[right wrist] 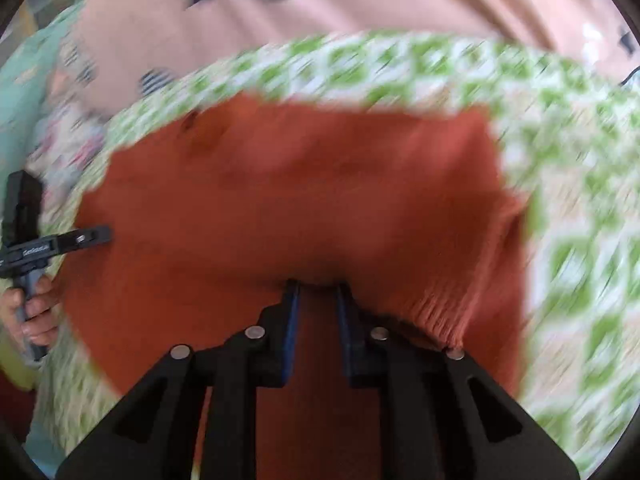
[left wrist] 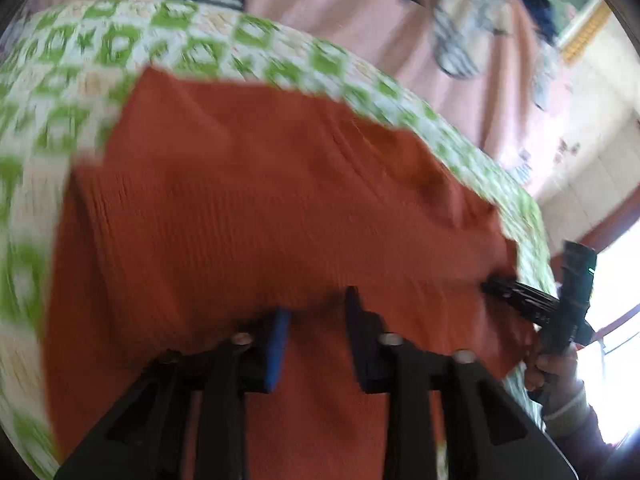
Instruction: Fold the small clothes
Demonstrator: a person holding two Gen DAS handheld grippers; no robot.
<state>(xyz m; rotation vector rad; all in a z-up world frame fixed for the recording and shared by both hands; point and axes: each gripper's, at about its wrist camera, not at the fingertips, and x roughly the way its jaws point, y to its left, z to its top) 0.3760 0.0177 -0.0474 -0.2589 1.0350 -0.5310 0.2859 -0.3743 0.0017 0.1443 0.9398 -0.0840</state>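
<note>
Rust-orange garment point(left wrist: 256, 200) spread on a green-and-white checked cover point(left wrist: 60, 92), pink sheet point(left wrist: 320, 8) beyond, left gripper point(left wrist: 316, 320) fingers slightly spread over the near hem, right gripper point(right wrist: 316, 300) fingers slightly spread, cloth bunched at their tips, grip unclear, frames motion-blurred

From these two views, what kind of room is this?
Probably a bedroom at home: the rust-orange garment lies on a green-and-white patterned bedcover, over a pink sheet.
</note>
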